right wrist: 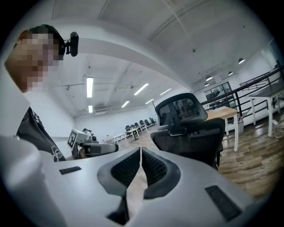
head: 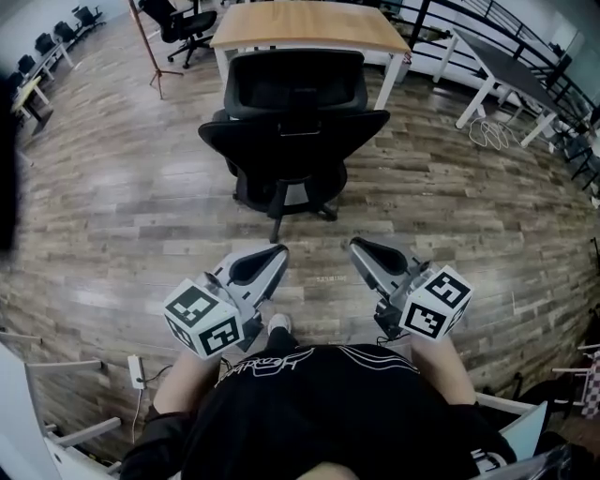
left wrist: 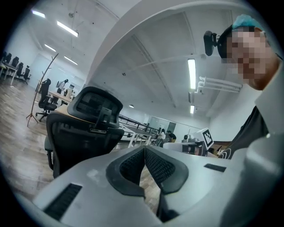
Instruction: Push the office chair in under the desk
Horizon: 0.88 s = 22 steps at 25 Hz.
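While the wooden bench (head: pixel 309 26) stands farthest off, the black office chair (head: pixel 292 131) sits just before it, not yet under it, backrest toward the person; left tool (head: pixel 277 253) and right tool (head: pixel 357 247) hover apart from it, each pressed together, empty.

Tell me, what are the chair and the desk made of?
The office chair looks like matte black plastic, its back probably mesh or fabric; no shine shows. The desk top looks like smooth light wood or wood-look laminate, with pale brown grain.
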Each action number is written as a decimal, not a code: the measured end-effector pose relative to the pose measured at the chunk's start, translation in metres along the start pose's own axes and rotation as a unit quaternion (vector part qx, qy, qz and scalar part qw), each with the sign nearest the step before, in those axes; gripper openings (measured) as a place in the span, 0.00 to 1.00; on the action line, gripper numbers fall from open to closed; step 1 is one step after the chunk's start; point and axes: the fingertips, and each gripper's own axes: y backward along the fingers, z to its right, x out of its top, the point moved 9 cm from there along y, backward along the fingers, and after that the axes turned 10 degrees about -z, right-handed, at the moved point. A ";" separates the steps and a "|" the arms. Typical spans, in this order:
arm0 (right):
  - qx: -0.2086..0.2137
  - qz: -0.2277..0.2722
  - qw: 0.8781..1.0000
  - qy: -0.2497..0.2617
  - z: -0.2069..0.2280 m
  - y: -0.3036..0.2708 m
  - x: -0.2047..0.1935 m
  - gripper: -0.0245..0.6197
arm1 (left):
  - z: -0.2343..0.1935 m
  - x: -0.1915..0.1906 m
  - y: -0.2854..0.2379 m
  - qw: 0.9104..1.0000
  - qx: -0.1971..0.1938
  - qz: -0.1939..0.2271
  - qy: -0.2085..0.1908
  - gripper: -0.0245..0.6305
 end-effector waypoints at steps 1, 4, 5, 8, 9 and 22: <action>-0.005 -0.002 1.000 -0.001 0.003 -0.008 0.001 0.10 | -0.011 0.001 0.001 1.000 0.001 -0.002 0.000 0.05; -0.017 -0.003 1.000 -0.004 0.008 -0.035 0.011 0.10 | -0.044 0.009 0.004 1.000 0.001 -0.007 -0.004 0.05; -0.021 -0.003 1.000 -0.004 0.010 -0.044 0.016 0.10 | -0.054 0.012 0.005 1.000 0.002 -0.009 -0.006 0.05; -0.034 -0.005 0.999 0.003 0.014 -0.068 0.028 0.10 | -0.084 0.022 0.007 1.000 0.004 -0.013 -0.021 0.05; -0.038 -0.006 0.999 0.008 0.015 -0.075 0.032 0.10 | -0.093 0.025 0.007 1.000 0.003 -0.013 -0.025 0.05; -0.109 -0.019 0.992 0.062 0.043 -0.109 0.062 0.11 | -0.165 0.050 -0.001 0.995 0.064 -0.015 -0.078 0.06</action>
